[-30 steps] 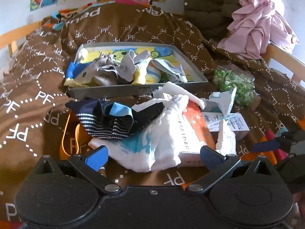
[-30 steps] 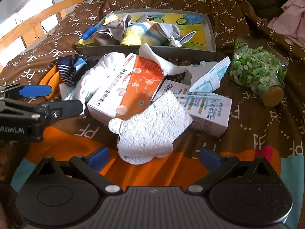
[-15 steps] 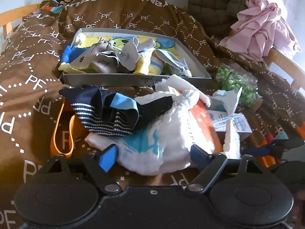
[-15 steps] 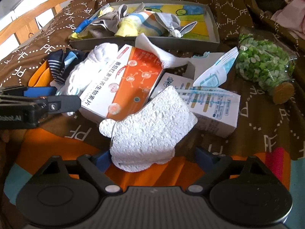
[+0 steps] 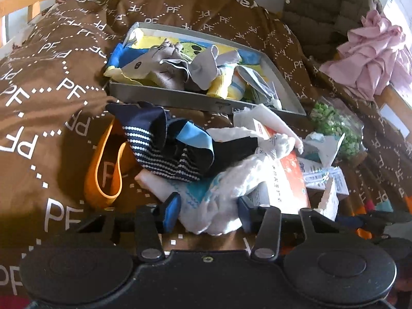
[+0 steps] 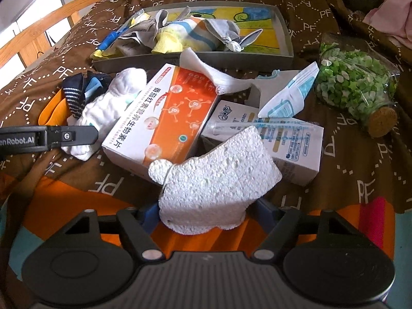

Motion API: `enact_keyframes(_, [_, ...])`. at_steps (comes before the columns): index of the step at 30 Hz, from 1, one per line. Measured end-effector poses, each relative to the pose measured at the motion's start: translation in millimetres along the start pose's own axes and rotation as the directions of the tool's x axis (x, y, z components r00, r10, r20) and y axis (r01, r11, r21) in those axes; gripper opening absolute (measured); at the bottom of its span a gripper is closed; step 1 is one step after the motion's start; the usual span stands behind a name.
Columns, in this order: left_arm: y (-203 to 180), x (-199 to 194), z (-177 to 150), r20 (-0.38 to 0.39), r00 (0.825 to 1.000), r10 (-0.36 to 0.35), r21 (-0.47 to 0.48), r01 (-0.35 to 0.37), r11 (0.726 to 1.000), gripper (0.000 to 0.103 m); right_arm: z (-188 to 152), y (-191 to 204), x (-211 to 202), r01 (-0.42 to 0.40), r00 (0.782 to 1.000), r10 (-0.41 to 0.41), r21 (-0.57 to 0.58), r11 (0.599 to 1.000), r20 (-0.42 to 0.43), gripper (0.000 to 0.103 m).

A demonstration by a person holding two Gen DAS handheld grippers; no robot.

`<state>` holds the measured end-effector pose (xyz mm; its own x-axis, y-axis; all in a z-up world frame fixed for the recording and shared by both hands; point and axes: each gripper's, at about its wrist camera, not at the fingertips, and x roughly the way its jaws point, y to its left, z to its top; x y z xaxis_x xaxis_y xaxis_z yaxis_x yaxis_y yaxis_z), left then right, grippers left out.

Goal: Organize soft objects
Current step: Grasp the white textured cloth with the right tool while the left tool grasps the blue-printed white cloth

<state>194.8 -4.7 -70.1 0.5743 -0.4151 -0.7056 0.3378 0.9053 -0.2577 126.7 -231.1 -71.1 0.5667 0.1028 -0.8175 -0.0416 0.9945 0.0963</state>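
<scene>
A white fluffy sock (image 5: 231, 180) with a blue print lies half under a navy dotted sock (image 5: 164, 152) on the brown bedspread. My left gripper (image 5: 208, 213) has its closing jaws around the white sock's near end, and both blue pads touch it. In the right wrist view one left finger (image 6: 77, 135) reaches to that sock (image 6: 113, 108). A white spongy sock-shaped piece (image 6: 216, 177) leans on two boxes. My right gripper (image 6: 208, 215) straddles its lower end with closing jaws and pads close beside it. Behind stands a grey tray (image 5: 167, 97) holding several socks.
An orange and white box (image 6: 164, 118) and a white and blue box (image 6: 296, 144) lie under the soft things. A corked jar of green bits (image 6: 352, 87) lies to the right. An orange band (image 5: 90, 185) sits left of the socks. Pink clothes (image 5: 373, 59) hang far right.
My left gripper came forward and down onto the white sock and its jaws narrowed around it. The right gripper's jaws narrowed toward the white spongy piece without shifting place.
</scene>
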Motion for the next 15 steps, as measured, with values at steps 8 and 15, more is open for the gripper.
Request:
enact_keyframes(8, [-7, -3, -1, -0.005, 1.000, -0.017, 0.026, 0.017, 1.000, 0.019, 0, -3, -3, -0.015, 1.000, 0.015, 0.034, 0.999, 0.013, 0.076])
enact_keyframes(15, [-27, -19, -1, 0.010, 0.998, -0.069, 0.048, 0.069, 0.996, 0.016, -1, -4, -7, -0.010, 1.000, 0.009, 0.047, 0.999, 0.026, 0.071])
